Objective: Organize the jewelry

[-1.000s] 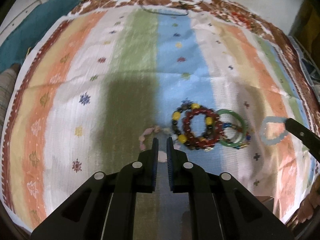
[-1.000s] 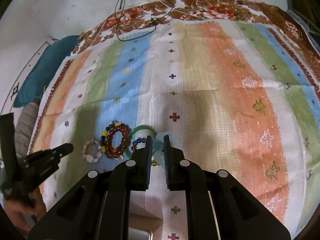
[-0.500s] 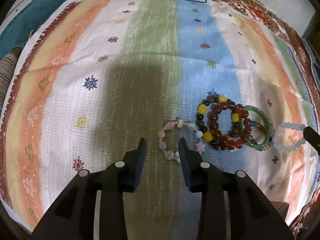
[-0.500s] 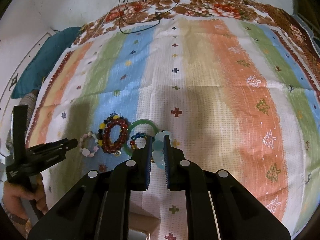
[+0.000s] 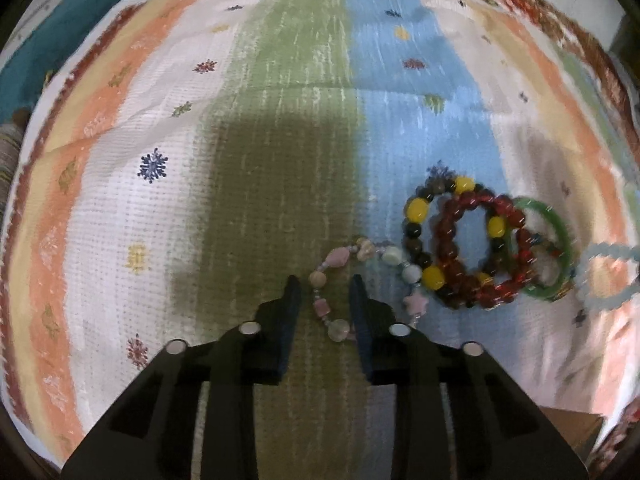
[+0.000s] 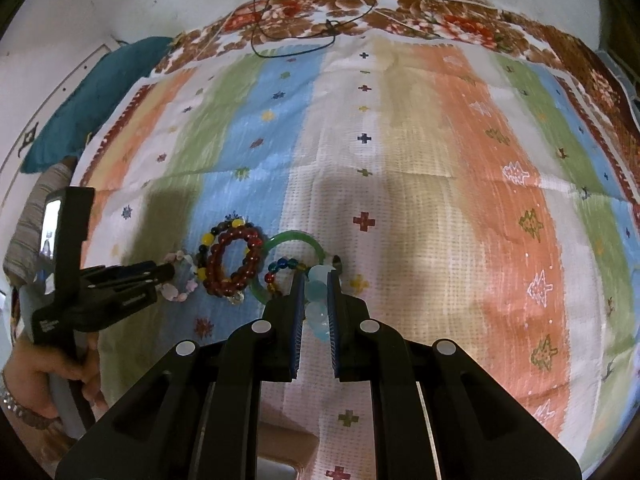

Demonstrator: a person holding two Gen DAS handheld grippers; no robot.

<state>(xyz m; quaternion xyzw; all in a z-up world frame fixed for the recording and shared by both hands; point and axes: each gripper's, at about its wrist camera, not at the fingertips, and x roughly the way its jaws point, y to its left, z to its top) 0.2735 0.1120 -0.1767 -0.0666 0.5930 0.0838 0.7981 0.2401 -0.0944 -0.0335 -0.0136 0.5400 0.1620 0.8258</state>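
My left gripper is open, its fingers straddling the left side of a pale pink bead bracelet lying on the striped cloth. To its right lie a dark bracelet with yellow beads, a dark red bead bracelet and a green bangle. My right gripper is shut on a pale blue bead bracelet, also seen in the left wrist view. The right wrist view shows the left gripper at the pink bracelet, the red bracelet and the green bangle.
A teal cushion lies off the cloth's far left corner. A black cable lies at the cloth's far edge. A small multicoloured bead ring sits inside the bangle. A brown box edge shows at the near side.
My left gripper opened, released the pink bracelet, pulled back, and now straddles its left side. My right gripper stays shut on the pale blue bracelet, nearly still.
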